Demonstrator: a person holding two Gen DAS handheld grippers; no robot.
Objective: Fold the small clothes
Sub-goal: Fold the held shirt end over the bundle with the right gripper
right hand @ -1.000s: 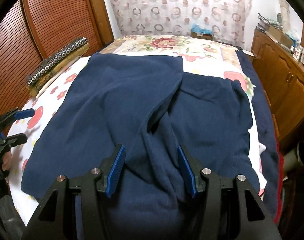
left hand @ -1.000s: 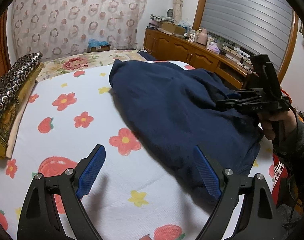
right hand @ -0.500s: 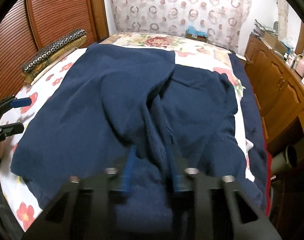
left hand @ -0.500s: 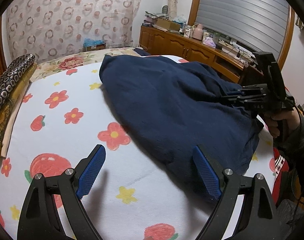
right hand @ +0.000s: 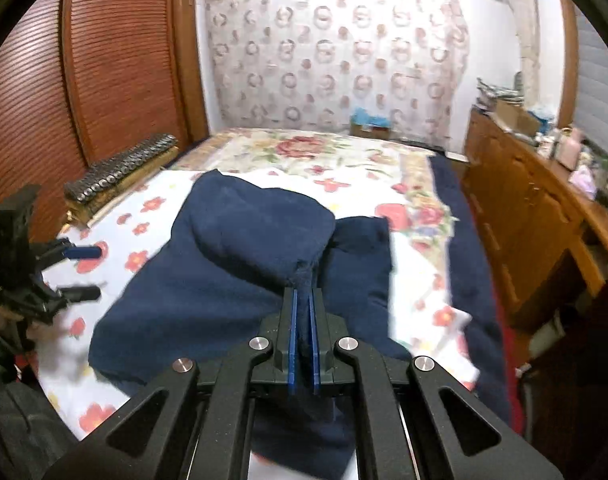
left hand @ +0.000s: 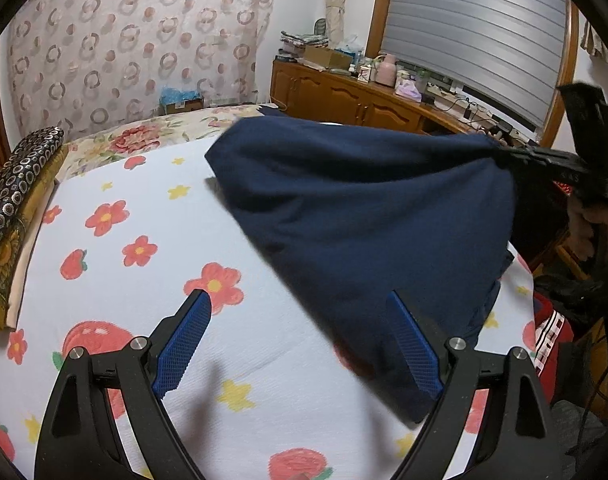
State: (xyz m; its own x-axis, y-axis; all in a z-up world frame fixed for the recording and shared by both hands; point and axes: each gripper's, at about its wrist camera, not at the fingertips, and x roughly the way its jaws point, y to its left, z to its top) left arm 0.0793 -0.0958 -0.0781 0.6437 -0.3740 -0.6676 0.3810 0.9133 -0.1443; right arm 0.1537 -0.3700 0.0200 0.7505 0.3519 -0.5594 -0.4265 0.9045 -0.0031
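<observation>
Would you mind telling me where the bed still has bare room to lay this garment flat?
The widest free patch is the flowered sheet between the navy garment and the patterned cushions by the wooden doors. The open left tool hovers over its near end. Right of the garment only a narrow strip remains before the cabinet.

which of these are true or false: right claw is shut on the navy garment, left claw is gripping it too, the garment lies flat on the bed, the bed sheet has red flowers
1. The right claw is shut on the navy garment. True.
2. The left claw is gripping it too. False: its jaws stand wide open with nothing between the pads.
3. The garment lies flat. False: one part is lifted into a peak at the right claw.
4. The bed sheet has red flowers. True.
</observation>
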